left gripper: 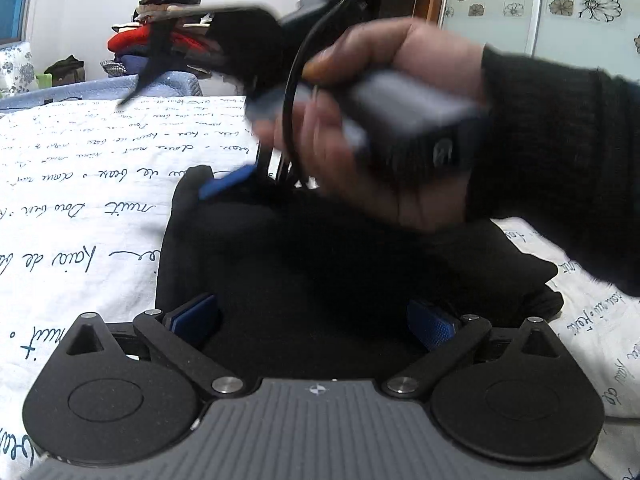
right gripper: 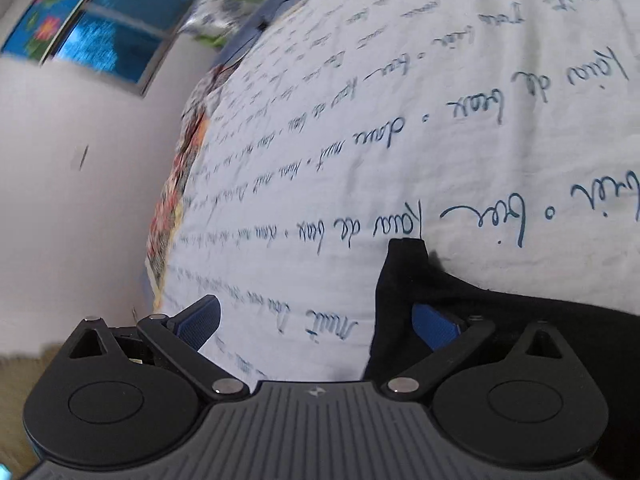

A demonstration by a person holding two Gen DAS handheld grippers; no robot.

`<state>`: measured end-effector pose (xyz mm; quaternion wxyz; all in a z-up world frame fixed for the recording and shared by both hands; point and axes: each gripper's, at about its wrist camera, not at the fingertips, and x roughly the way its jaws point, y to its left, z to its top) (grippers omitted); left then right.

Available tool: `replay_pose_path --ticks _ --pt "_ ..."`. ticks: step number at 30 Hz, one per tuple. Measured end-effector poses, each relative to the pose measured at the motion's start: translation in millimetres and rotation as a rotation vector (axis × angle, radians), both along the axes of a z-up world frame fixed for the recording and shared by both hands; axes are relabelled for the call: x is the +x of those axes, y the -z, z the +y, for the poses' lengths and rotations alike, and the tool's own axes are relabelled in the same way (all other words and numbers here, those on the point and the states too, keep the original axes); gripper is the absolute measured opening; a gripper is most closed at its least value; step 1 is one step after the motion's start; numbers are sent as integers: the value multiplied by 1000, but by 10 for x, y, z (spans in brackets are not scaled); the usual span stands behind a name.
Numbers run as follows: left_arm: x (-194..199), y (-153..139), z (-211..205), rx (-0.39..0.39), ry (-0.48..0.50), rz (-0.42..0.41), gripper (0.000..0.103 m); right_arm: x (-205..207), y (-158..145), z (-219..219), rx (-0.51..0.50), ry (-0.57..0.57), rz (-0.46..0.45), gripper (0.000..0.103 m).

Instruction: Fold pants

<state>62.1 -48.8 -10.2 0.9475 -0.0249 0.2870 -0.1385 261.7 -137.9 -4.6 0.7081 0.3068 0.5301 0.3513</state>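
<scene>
The black pants [left gripper: 320, 272] lie folded in a compact bundle on the white bedsheet [left gripper: 80, 184] printed with blue script. My left gripper [left gripper: 314, 320] hovers just above the near edge of the bundle, jaws wide open and empty. The right gripper is seen in the left wrist view as a blurred body held in a hand [left gripper: 384, 120], with one blue finger [left gripper: 226, 186] near the far edge of the pants. In the right wrist view my right gripper [right gripper: 316, 324] is open and empty, and a corner of the pants [right gripper: 404, 280] lies by its right finger [right gripper: 436, 326].
A pile of red, blue and black clothes [left gripper: 160, 40] sits on a blue stand beyond the bed. A doorway and a floral glass panel [left gripper: 540, 4] are at the back right. The bed's left edge [right gripper: 168, 240] drops off beside a white wall with a window [right gripper: 100, 36].
</scene>
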Motion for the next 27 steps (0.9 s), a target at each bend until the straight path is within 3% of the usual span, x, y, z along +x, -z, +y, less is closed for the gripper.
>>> replay_pose_path --ticks 2,7,9,14,18,20,22,27 --pt "3 2 3 0 1 0 103 -42 -102 -67 63 10 -34 103" --pt "1 13 -23 10 2 0 103 -226 144 -33 19 5 -79 102" --pt "-5 18 -16 7 3 0 103 -383 21 -125 10 60 -106 102" --pt "-1 15 -11 4 2 -3 103 -1217 -670 -647 -59 119 -439 103" --pt "-18 -4 -17 6 1 -3 103 -2089 -761 -1254 -282 343 -638 103" --pt "-16 -2 -27 11 1 -3 103 -2403 -625 -1463 -424 458 -653 103" --pt "-13 0 -35 17 0 -3 103 -2655 -491 -1674 -527 500 -624 103" --pt "-8 10 -42 23 0 -4 103 -3306 -556 -2021 -613 474 -579 103"
